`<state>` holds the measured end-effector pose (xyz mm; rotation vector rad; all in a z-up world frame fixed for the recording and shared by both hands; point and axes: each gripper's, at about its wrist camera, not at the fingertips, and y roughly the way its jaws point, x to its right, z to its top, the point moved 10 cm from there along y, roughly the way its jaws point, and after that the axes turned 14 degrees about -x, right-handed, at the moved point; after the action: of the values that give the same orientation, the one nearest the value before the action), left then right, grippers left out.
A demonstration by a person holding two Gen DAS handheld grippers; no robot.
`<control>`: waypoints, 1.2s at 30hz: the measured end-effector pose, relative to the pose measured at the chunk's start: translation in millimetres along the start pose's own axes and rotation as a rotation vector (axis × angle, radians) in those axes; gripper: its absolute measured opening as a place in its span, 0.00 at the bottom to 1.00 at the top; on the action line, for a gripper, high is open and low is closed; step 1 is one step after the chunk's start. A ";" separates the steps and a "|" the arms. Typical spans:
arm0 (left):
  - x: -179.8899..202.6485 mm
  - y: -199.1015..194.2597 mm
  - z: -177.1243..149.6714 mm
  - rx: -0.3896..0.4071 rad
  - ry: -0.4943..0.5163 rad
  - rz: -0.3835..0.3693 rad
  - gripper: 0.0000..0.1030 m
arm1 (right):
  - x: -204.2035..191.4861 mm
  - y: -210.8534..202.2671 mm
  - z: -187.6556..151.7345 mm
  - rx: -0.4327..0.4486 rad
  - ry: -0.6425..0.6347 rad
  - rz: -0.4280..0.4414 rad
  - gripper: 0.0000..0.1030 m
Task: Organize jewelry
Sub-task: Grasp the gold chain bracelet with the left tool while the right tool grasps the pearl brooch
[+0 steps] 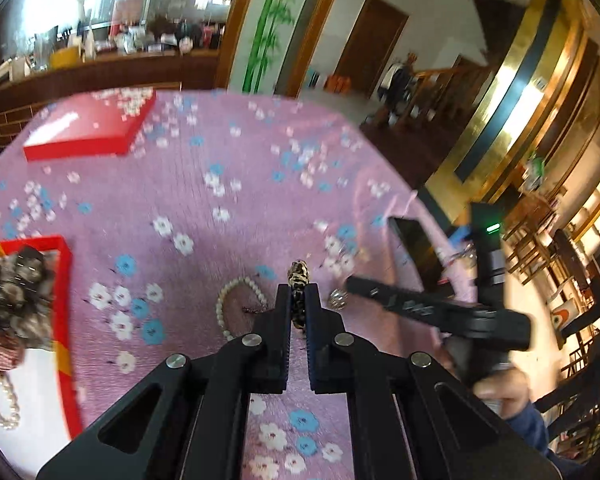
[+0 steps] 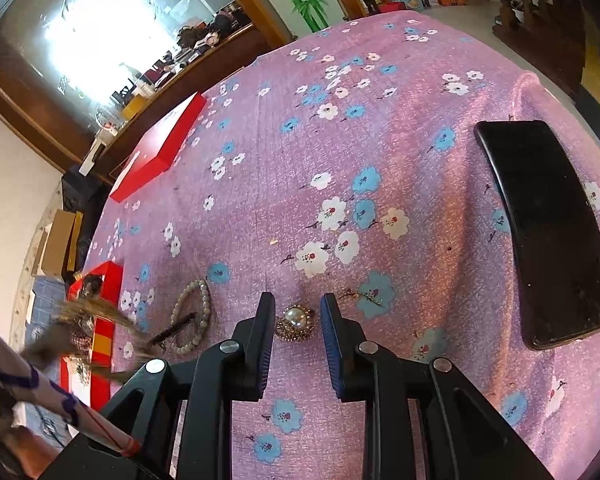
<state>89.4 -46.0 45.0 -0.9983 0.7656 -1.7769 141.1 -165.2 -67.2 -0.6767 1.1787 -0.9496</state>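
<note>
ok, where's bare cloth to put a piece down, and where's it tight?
Free: the wide stretch of cloth between the red lid and the phone. Crowded: the near edge, where the pearl bracelet, brooch and small chain lie close beside the red box.

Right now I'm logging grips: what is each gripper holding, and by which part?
The left gripper is shut on a leopard-print hair clip, gripped along its length, one end poking out. The right gripper holds nothing; its open fingers straddle a pearl brooch.
</note>
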 end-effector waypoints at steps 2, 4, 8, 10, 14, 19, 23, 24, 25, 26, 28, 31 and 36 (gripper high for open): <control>-5.2 -13.6 -2.8 0.021 -0.005 0.009 0.06 | -2.1 4.1 -1.2 -0.006 -0.018 -0.025 0.24; -11.1 -18.8 -7.2 0.024 -0.013 0.008 0.06 | -5.1 8.3 -1.7 -0.010 -0.039 -0.051 0.24; -28.4 -18.1 -20.1 0.023 -0.044 0.020 0.06 | -13.5 18.8 -6.1 -0.024 -0.116 -0.140 0.37; -37.6 -17.3 -26.3 0.020 -0.065 0.023 0.06 | -18.6 21.0 -8.4 -0.009 -0.181 -0.226 0.37; -49.2 -14.8 -36.9 0.019 -0.091 0.040 0.06 | -21.4 24.6 -11.4 0.028 -0.262 -0.391 0.23; -58.1 -12.9 -48.7 0.008 -0.105 0.043 0.06 | -17.7 12.2 -5.9 0.056 -0.207 -0.276 0.11; -59.7 -11.4 -51.0 0.003 -0.107 0.047 0.06 | -20.9 -7.7 0.7 0.114 -0.165 -0.132 0.01; -59.9 -11.2 -51.6 0.002 -0.108 0.049 0.06 | -20.6 -12.7 2.0 0.129 -0.158 -0.113 0.01; -59.8 -11.0 -51.8 0.002 -0.110 0.049 0.06 | -21.2 -15.2 2.9 0.137 -0.153 -0.101 0.01; -60.0 -10.9 -52.2 0.001 -0.111 0.048 0.06 | -19.6 -15.5 3.9 0.129 -0.147 -0.086 0.02; -59.4 -9.4 -51.9 -0.002 -0.111 0.048 0.06 | -20.1 -6.6 5.3 0.089 -0.135 -0.066 0.02; -57.6 -6.6 -53.0 -0.009 -0.107 0.044 0.06 | -22.6 2.8 3.5 0.060 -0.150 -0.085 0.02; -54.3 -1.7 -54.0 -0.019 -0.098 0.040 0.06 | -27.8 20.3 -4.1 0.029 -0.203 -0.179 0.23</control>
<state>54.3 8.8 4.4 -1.0669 0.7373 -1.6767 139.8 -131.0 -72.9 -0.8449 0.9349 -1.0199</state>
